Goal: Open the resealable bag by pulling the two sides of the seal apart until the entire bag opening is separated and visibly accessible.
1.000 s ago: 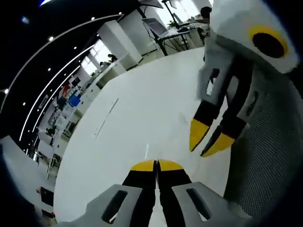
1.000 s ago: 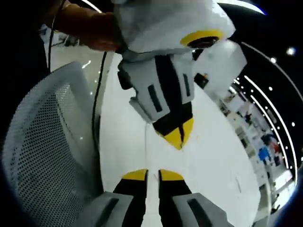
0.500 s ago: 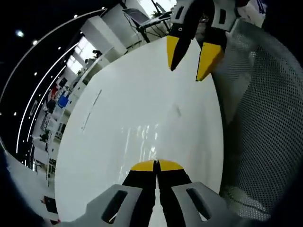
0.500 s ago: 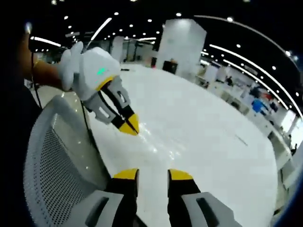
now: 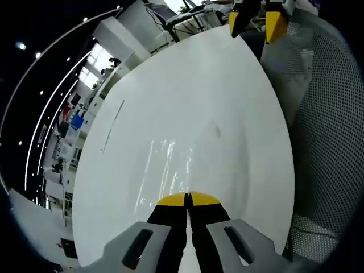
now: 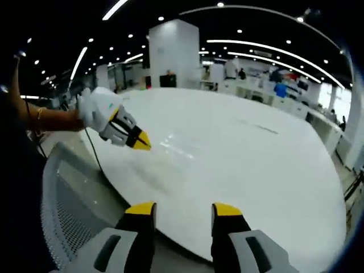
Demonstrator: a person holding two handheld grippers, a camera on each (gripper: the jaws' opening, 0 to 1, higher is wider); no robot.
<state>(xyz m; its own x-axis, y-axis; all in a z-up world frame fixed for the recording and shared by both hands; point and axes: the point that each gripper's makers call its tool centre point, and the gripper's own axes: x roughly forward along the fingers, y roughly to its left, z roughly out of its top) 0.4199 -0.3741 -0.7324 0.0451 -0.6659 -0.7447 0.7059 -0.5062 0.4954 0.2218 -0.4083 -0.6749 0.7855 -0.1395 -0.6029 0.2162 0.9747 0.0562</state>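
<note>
— So, where is the bag?

— Just ahead of the left gripper (image 5: 188,197), flat on the white table (image 5: 227,85) close to its near edge: a clear resealable bag (image 5: 170,165), visible mostly as glints. Its long axis I cannot tell. The left jaws are pressed together, and whether they pinch the bag's edge I cannot tell.

— And the other one?

— The right gripper (image 6: 184,209) hangs off the table's near edge, above a mesh chair (image 6: 74,210), jaws well apart and empty. I judge the left nearer, so the right must come in.
</note>
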